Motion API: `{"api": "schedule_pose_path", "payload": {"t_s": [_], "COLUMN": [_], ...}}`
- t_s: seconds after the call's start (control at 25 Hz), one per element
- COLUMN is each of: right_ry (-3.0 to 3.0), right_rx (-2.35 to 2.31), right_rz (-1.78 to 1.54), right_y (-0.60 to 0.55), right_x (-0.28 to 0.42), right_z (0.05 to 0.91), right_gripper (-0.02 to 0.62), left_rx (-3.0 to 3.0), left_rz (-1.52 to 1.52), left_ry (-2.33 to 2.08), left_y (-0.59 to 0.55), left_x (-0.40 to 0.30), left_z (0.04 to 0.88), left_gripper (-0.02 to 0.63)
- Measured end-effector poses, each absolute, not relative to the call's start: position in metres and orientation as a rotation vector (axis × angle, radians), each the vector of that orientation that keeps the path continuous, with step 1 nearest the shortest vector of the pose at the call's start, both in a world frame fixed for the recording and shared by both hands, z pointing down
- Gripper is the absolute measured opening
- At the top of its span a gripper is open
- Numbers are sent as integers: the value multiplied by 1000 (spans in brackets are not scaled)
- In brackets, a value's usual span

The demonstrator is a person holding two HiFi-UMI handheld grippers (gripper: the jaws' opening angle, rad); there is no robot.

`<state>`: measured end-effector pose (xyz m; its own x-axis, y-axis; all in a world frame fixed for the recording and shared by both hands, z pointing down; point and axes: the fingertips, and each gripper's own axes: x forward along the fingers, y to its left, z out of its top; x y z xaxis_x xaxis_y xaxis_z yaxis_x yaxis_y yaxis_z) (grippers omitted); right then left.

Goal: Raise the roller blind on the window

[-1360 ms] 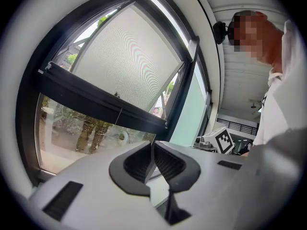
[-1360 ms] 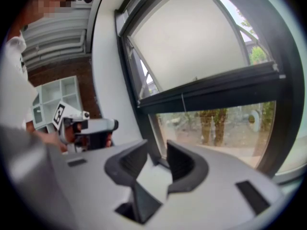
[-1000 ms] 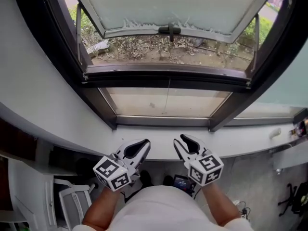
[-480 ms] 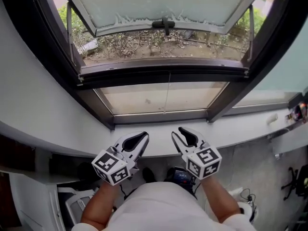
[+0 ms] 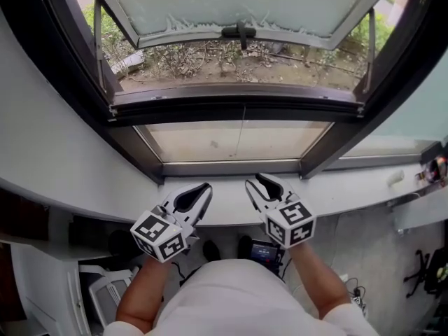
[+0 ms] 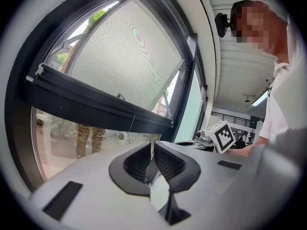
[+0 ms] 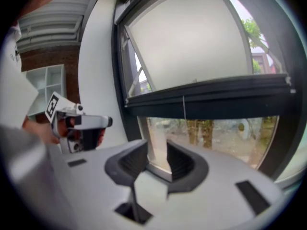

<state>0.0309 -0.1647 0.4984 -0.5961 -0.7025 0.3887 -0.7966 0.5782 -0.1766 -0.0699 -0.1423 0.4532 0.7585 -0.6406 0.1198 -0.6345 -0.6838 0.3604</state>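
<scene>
The window (image 5: 136,145) is seen ahead, and the roller blind (image 6: 129,51), a fine pale mesh, is drawn down over its upper part. Its dark bottom bar (image 5: 238,108) lies across the window's middle, with clear glass below. The bar sits where it did a second ago, so nothing has been raised yet. The white sill (image 5: 350,196) runs along the near side. Over that second both grippers have been carried a little farther toward the window and are now held over the sill. The left gripper (image 5: 205,187) is closed on nothing; the right gripper (image 5: 253,180) is kept partly open and empty. The thin pull cord (image 5: 243,135) hangs from the bar's centre, beyond both grippers and untouched. An approach is judged to be under way, with cord or bar yet to be taken.
</scene>
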Motion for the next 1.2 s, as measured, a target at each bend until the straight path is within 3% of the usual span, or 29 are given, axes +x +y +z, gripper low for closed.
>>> {"api": "schedule_pose_path", "payload": {"t_s": [1.2], "right_ry": [-2295], "right_rx": [1259], "right_rz": [296], "right_y": [-327], "right_x": [20], "right_z": [543], "right_gripper": [156], "left_rx": [2626], "left_rz": [176], "left_ry": [-1060], "left_y": [-209], "left_x": [-71], "left_z": [469], "left_gripper": [43]}}
